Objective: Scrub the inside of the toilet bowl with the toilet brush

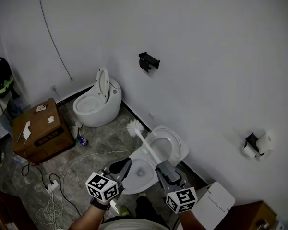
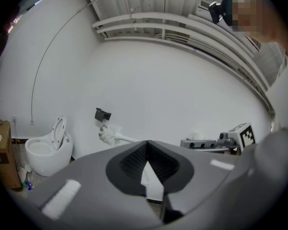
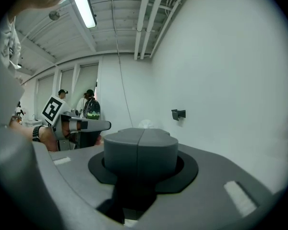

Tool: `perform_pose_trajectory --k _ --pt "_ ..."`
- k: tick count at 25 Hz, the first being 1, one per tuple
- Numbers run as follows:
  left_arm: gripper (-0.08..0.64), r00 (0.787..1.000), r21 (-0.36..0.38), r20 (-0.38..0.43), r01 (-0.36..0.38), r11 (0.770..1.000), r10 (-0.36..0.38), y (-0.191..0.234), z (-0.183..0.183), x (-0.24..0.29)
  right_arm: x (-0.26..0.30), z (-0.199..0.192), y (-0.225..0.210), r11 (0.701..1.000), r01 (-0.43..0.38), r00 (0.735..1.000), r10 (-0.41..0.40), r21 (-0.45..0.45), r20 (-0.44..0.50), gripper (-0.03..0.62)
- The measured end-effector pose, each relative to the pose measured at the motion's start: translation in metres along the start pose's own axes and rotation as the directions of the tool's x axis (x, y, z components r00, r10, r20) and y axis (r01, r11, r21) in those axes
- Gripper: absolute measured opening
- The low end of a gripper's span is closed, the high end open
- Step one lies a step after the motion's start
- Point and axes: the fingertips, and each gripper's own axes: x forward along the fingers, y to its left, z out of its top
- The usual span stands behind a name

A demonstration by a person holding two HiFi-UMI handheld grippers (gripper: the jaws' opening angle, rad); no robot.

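White wall, marbled floor. From the head view, your right claw (image 1: 161,166) grips the toilet brush (image 1: 134,127), its handle slanting far-left and its bristles raised above the toilet bowl (image 1: 137,183) directly beneath. Left gripper view: left claw (image 2: 147,147) closed, empty. Right gripper view: jaws clamped.

1. A white egg-shaped ceramic toilet (image 1: 97,104) stands with its lid raised.
2. A brown cardboard box (image 1: 41,131) sits near its left.
3. Thin white cables (image 1: 50,202) lie tangled near the box.
4. A black wall-mounted bracket (image 1: 148,61) sticks out higher up.
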Motion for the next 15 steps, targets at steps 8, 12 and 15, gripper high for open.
perform_pose_trajectory --k 8,12,15 --pt "0.005 1.0 0.014 0.023 0.0 1.0 0.0 -0.001 0.012 -0.005 0.001 0.009 0.003 1.0 -0.003 1.0 0.003 -0.001 0.026 0.166" --pt "0.006 1.0 0.018 0.021 -0.001 1.0 0.0 -0.001 0.012 -0.005 0.002 0.01 0.003 1.0 -0.003 1.0 0.003 -0.001 0.027 0.166" --pt "0.005 1.0 0.02 0.022 -0.002 1.0 0.002 0.0 0.013 -0.007 0.003 0.011 0.006 1.0 -0.004 1.0 0.004 -0.002 0.028 0.166"
